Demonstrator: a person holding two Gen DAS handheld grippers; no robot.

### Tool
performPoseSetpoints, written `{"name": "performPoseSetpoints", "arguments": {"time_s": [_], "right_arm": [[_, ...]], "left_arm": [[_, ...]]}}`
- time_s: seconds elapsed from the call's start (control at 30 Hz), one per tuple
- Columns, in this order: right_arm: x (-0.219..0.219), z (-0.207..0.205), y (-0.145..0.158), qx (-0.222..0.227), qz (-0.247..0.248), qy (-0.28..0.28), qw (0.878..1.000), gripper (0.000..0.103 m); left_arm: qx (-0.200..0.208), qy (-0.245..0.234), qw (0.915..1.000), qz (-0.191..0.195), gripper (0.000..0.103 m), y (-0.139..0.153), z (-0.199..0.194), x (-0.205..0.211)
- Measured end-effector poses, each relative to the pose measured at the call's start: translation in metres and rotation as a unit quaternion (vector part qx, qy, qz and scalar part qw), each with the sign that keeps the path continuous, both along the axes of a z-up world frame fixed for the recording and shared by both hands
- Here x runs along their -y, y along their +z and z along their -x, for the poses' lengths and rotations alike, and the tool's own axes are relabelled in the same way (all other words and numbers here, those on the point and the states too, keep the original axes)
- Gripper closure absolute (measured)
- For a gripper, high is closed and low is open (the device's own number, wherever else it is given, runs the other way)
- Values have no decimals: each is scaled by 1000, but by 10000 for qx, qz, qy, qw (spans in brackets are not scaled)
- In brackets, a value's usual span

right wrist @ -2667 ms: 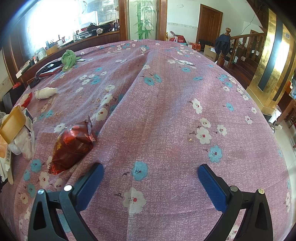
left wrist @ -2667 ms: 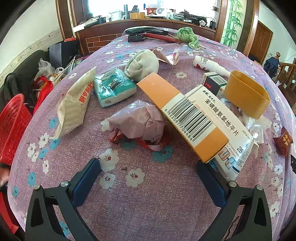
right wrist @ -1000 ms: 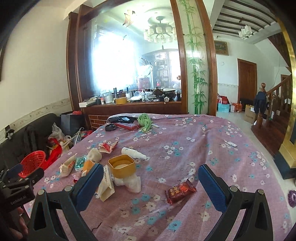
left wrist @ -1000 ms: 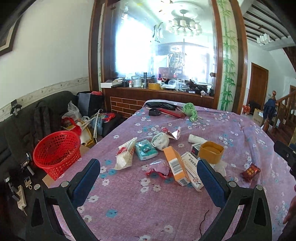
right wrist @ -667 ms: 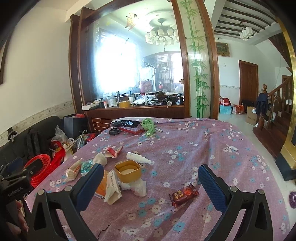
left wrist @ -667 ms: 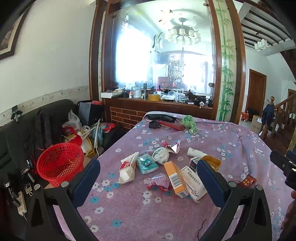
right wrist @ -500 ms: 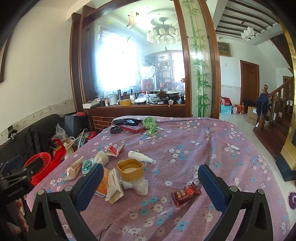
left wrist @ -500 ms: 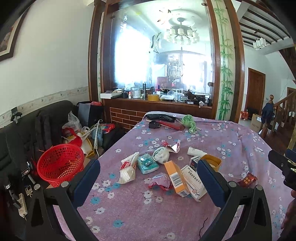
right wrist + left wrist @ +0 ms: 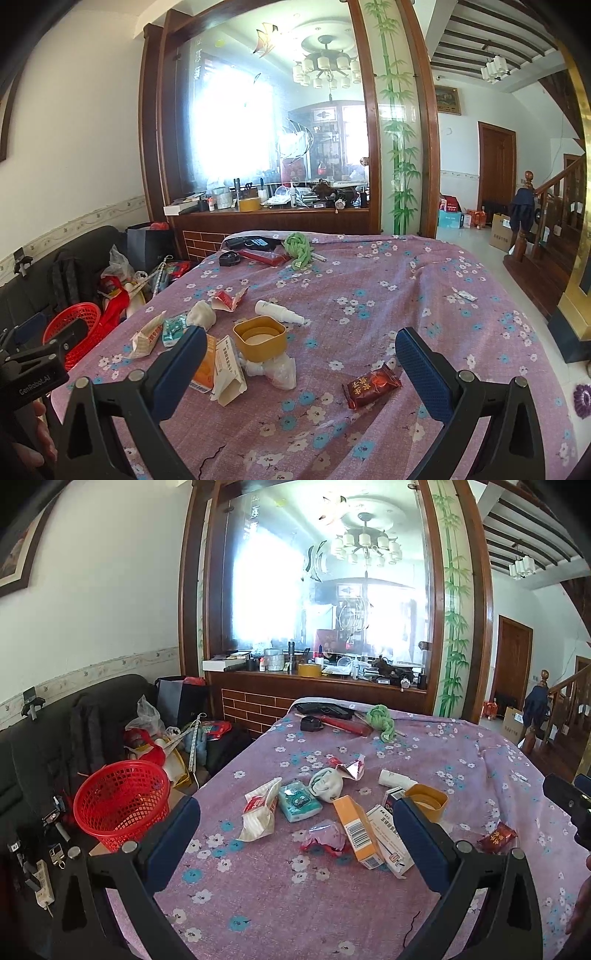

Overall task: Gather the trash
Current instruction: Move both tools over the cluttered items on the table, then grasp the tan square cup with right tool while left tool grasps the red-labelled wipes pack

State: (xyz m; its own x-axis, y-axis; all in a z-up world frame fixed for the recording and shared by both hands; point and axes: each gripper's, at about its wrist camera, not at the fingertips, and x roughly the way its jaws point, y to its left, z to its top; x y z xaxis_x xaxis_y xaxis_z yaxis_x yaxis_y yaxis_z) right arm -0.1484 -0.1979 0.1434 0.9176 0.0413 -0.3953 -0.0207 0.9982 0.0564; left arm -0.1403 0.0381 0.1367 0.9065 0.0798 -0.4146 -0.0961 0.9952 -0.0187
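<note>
1. The left gripper [image 9: 295,834] hangs above the near edge of the table [image 9: 295,904], its blue pads spread wide apart and holding nothing.
2. The right gripper [image 9: 301,363] hovers over the near right part of the same table, its pads likewise wide apart and empty.
3. The trash lies in a loose cluster on the purple flowered cloth, left of the table's middle: an orange box [image 9: 356,829] with a barcode touches a white medicine box [image 9: 388,836] on its right.
4. A crumpled pink wrapper [image 9: 327,836] lies just left of the orange box, with a teal tissue pack [image 9: 298,805] farther back and a white snack bag [image 9: 260,810] to the left of that.
5. A yellow tub [image 9: 260,338] sits open side up at the right of the cluster, and a small white bottle [image 9: 277,312] lies on its side just beyond it.
6. A red candy wrapper [image 9: 371,384] lies alone, apart from the pile, to the right and nearer.
7. A red mesh basket [image 9: 120,803] stands on the floor off the table's left side, beside a dark sofa [image 9: 55,738].
</note>
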Motion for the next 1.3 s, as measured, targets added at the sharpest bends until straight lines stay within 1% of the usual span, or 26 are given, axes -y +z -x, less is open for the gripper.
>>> {"name": "performPoseSetpoints", "arguments": {"time_s": [0.6,0.83,0.97,1.03,1.13,1.23,1.3], "right_arm": [[0,-4,1,-10,-12,60,10000,0],[-1,-13,-2,-140,-40,123,9998,0],[-2,-25,-7,-326,-40,237,9992,0],[-3,-32,-10,-460,-52,318,9984,0],[-4,-48,-12,-693,-124,541,9961,0],[-8,-60,-13,-771,-83,704,9945,0],[-10,-72,-16,-897,-82,899,9919,0]], "left_arm": [[15,-8,10000,-25,0,3,-2,2],[-164,29,9999,25,0,-4,-14,-3],[-446,45,9990,81,0,-13,-27,-10],[-684,63,9976,82,0,-21,-37,-13],[-1132,32,9935,97,0,-34,-55,-20],[-1509,-32,9882,258,0,-45,-74,-33],[-1791,-45,9828,437,0,-51,-92,-47]]}}
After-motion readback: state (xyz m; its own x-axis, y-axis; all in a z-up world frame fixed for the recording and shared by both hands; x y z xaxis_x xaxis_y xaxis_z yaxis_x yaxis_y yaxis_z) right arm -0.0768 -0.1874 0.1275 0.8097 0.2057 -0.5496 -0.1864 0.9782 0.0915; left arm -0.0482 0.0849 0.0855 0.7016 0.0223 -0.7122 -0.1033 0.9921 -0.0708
